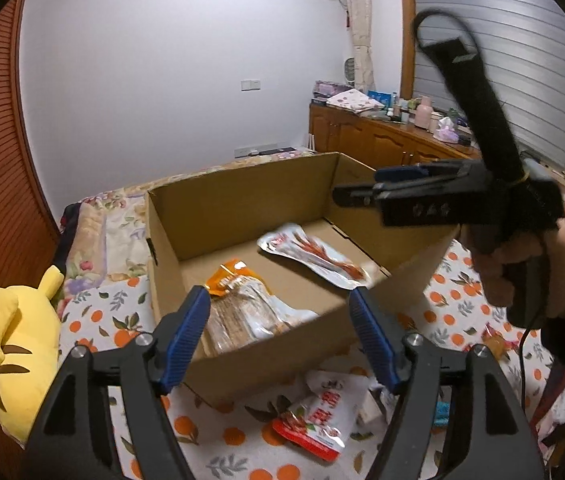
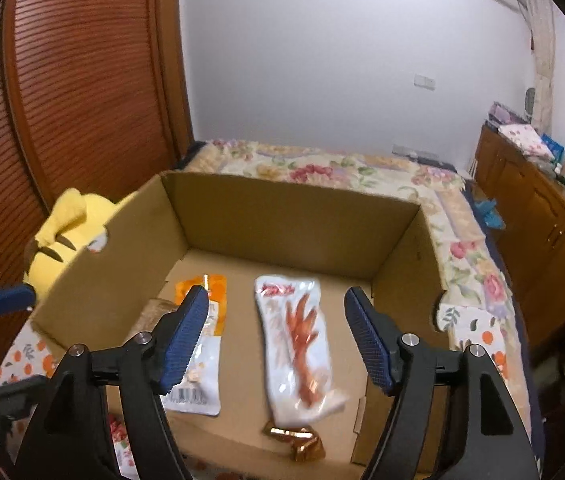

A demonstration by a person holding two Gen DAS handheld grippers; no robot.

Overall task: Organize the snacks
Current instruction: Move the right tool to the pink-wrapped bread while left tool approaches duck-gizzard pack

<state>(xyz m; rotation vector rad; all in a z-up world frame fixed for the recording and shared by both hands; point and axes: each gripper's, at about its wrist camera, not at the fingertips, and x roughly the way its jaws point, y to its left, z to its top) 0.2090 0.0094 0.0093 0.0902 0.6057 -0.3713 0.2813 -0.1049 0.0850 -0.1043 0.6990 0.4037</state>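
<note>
An open cardboard box [image 1: 266, 354] [image 2: 282, 216] stands on the bed. Inside lie an orange-topped clear snack packet [image 1: 242, 304] [image 2: 202, 376] and a white packet with red chicken feet [image 1: 314, 254] [image 2: 298, 344], which looks blurred in the right wrist view. A small gold-wrapped sweet [image 2: 300, 442] sits by the box's near wall. My left gripper [image 1: 278, 294] hangs open over the near wall with nothing held. My right gripper [image 2: 276, 292] [image 1: 356, 186], held by a hand, is open above the box, its pads clear of the white packet.
A red-and-white snack packet [image 1: 314, 420] and other small packets lie on the orange-print sheet [image 1: 94, 312] in front of the box. A yellow plush toy [image 1: 18, 332] [image 2: 66, 232] sits left of it. Wooden cabinets [image 1: 382, 140] line the right wall.
</note>
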